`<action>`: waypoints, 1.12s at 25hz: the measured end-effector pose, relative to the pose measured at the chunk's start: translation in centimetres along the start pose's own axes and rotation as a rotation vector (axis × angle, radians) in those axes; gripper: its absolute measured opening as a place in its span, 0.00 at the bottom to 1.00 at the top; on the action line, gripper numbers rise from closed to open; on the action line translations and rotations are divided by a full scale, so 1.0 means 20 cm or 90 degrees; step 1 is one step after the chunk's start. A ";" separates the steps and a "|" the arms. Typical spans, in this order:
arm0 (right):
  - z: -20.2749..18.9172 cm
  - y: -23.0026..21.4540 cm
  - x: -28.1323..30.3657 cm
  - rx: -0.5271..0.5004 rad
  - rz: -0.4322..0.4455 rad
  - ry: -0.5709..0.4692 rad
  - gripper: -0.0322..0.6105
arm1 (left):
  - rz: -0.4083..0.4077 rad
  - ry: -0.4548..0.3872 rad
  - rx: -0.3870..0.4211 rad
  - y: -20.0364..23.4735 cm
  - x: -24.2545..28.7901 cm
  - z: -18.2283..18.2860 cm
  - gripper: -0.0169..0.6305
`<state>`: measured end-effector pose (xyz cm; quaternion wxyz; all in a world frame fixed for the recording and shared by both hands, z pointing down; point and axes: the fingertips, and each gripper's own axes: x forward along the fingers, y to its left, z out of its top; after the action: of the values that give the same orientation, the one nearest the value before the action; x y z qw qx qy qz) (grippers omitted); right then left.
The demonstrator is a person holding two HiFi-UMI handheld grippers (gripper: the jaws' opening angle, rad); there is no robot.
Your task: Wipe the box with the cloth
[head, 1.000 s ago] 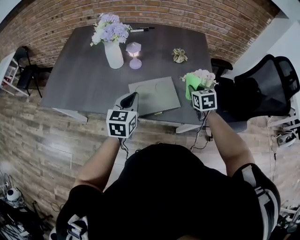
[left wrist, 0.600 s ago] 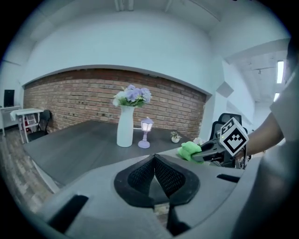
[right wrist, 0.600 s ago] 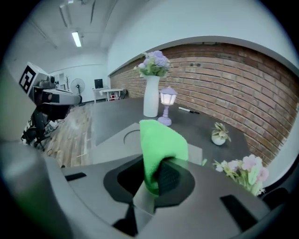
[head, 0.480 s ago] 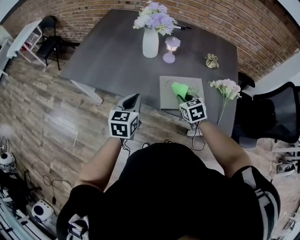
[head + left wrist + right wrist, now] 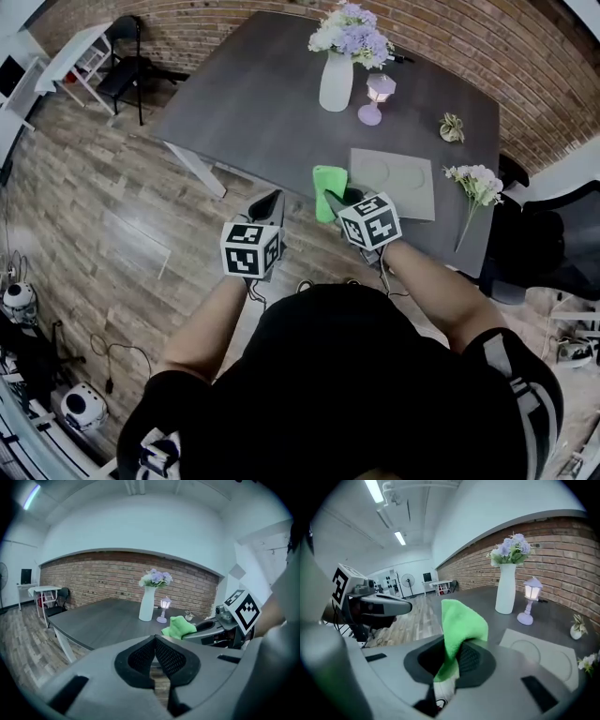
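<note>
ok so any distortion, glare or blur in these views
Head view: strong fisheye, floor planks bend, evenly lit. Left gripper view: brick wall bows into an arc, black vignette at the corners. Right gripper view: ceiling lights blow out, cloth is sharp.

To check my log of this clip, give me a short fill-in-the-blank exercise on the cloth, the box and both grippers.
1. The cloth clamped in the right gripper is ____ in colour.
2. The left gripper has its jaws ____, with nothing between them.
3. In the head view, the flat grey box lies on the table to the ____ of the cloth.

Missing words: green; shut; right.
</note>
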<state>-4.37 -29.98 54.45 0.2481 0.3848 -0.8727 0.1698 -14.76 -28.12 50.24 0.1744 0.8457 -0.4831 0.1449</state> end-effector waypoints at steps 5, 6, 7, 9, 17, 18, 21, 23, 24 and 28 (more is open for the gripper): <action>-0.11 -0.18 -0.13 0.038 -0.059 0.004 0.12 | -0.045 0.010 0.015 -0.13 0.11 0.00 0.04; -0.15 -0.25 -0.17 0.049 -0.080 0.008 0.12 | -0.057 0.012 0.020 -0.17 0.14 0.00 0.04; -0.19 -0.32 -0.22 0.061 -0.101 0.011 0.12 | -0.069 0.014 0.025 -0.22 0.17 0.01 0.04; -0.27 -0.47 -0.33 0.079 -0.148 0.015 0.12 | -0.096 0.019 0.039 -0.33 0.24 0.02 0.04; -0.68 -1.05 -0.94 0.129 -0.326 0.039 0.12 | -0.152 0.005 0.080 -0.78 0.47 0.12 0.04; -0.71 -1.10 -1.01 0.132 -0.339 0.039 0.12 | -0.144 -0.002 0.078 -0.81 0.49 0.15 0.04; -0.75 -1.24 -1.19 0.137 -0.361 0.028 0.12 | -0.118 -0.018 0.070 -0.88 0.51 0.22 0.04; -0.74 -1.31 -1.27 0.138 -0.362 0.013 0.12 | -0.094 -0.026 0.066 -0.91 0.51 0.25 0.04; -0.73 -1.33 -1.29 0.138 -0.356 0.003 0.12 | -0.080 -0.028 0.060 -0.91 0.50 0.26 0.04; -0.65 -1.38 -1.31 0.131 -0.320 -0.027 0.12 | -0.026 -0.022 0.035 -0.90 0.42 0.24 0.04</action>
<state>35.65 -26.19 53.30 0.2237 0.6160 -0.7329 0.1826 5.29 -28.09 46.70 0.1459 0.8621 -0.4646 0.1399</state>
